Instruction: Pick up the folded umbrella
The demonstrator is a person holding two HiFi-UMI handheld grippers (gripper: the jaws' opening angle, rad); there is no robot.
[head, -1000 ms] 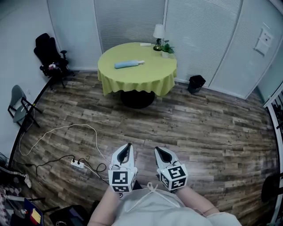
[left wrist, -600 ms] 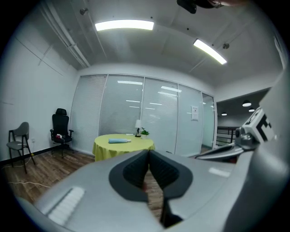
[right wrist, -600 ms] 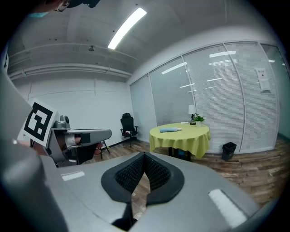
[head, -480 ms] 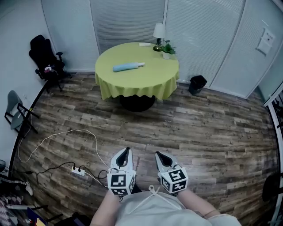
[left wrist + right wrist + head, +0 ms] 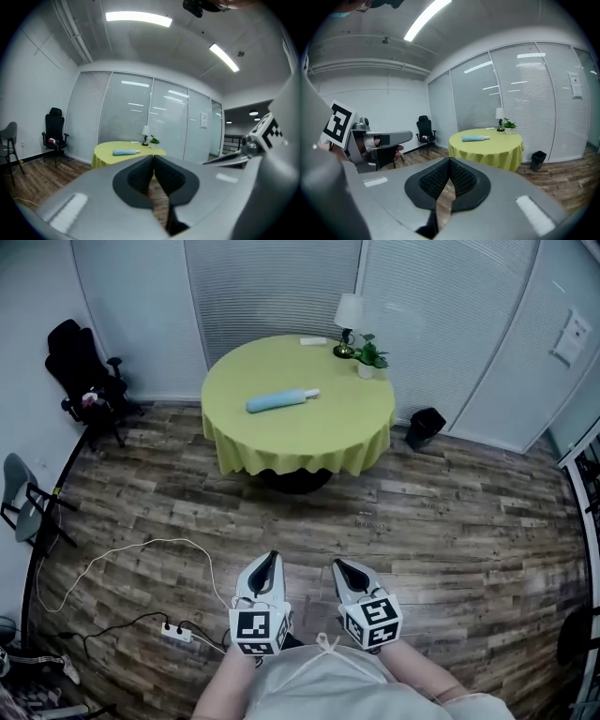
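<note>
A pot (image 5: 366, 370) on the table (image 5: 319, 427) holds a plant (image 5: 372, 354), near the folded umbrella (image 5: 279, 400). The left gripper (image 5: 271, 558) and right gripper (image 5: 339, 564) have their jaws pressed together, empty.

Long ceiling strip lights (image 5: 138, 18) are flooding the room with even, cool brightness. Their streaks are glaring back off the glass wall (image 5: 136, 117) in both gripper views, while in the head view the table (image 5: 314, 432) is casting only a soft shadow (image 5: 295, 486) on the floor (image 5: 450, 521) beneath it. The wide lenses are bending straight lines toward the edges and blacking out the corners of the gripper views, and the near bodies of the left gripper (image 5: 153, 159) and right gripper (image 5: 449, 161) are showing soft and out of focus against a fairly sharp distance.
</note>
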